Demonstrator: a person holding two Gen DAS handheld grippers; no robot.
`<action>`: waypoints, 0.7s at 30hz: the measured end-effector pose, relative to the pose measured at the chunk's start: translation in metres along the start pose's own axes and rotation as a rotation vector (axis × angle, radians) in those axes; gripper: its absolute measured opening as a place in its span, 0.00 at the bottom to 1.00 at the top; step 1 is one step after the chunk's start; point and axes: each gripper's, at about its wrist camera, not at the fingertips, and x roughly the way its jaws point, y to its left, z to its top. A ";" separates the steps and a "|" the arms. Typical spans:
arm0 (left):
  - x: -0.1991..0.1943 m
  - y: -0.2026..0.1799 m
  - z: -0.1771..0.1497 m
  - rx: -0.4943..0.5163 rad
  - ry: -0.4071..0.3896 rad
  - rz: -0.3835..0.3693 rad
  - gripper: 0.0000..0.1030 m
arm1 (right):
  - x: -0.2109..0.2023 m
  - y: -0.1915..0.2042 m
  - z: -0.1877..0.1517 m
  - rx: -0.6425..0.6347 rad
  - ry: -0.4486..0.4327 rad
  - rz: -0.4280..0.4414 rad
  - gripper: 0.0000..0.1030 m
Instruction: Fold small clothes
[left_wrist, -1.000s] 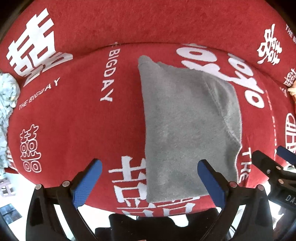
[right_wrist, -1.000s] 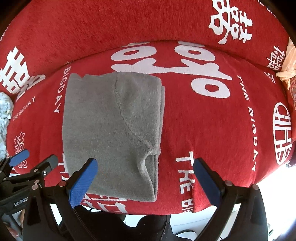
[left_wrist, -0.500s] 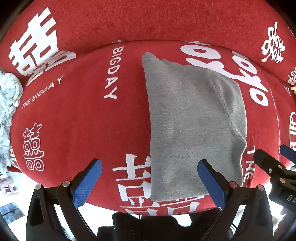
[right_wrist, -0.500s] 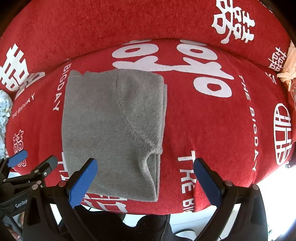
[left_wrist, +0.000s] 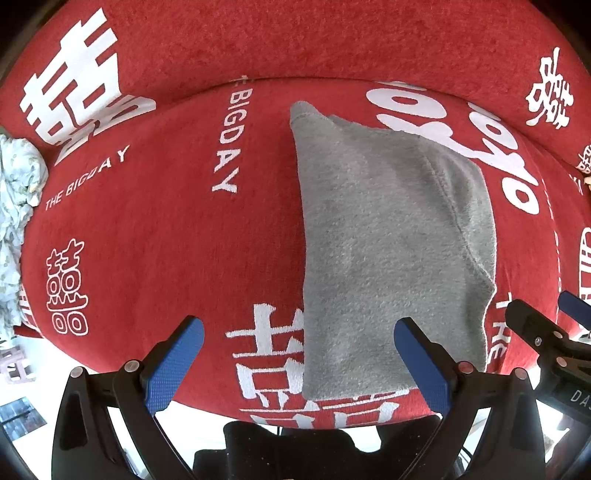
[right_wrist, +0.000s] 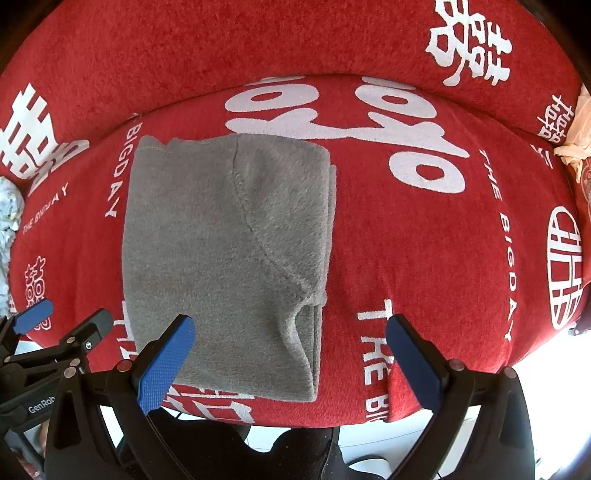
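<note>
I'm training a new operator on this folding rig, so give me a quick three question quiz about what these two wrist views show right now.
1. True or false: the left gripper is clamped on the grey garment.
2. What colour is the cover that the garment lies on?
3. Seen from the right wrist, the right gripper is: A open, holding nothing; B shut on the garment; C out of view.

Key: 1 false, both grippers are open and hold nothing. 2 red with white lettering. 3 A.
</note>
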 end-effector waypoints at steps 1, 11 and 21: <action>0.000 0.000 0.000 -0.001 0.000 0.000 1.00 | 0.000 0.000 0.000 -0.001 0.000 -0.001 1.00; 0.000 0.000 0.000 0.001 -0.002 0.004 1.00 | 0.000 0.002 0.000 -0.004 0.002 -0.001 1.00; 0.001 0.001 -0.002 -0.004 -0.001 0.008 1.00 | 0.001 0.002 0.000 -0.003 0.001 0.000 1.00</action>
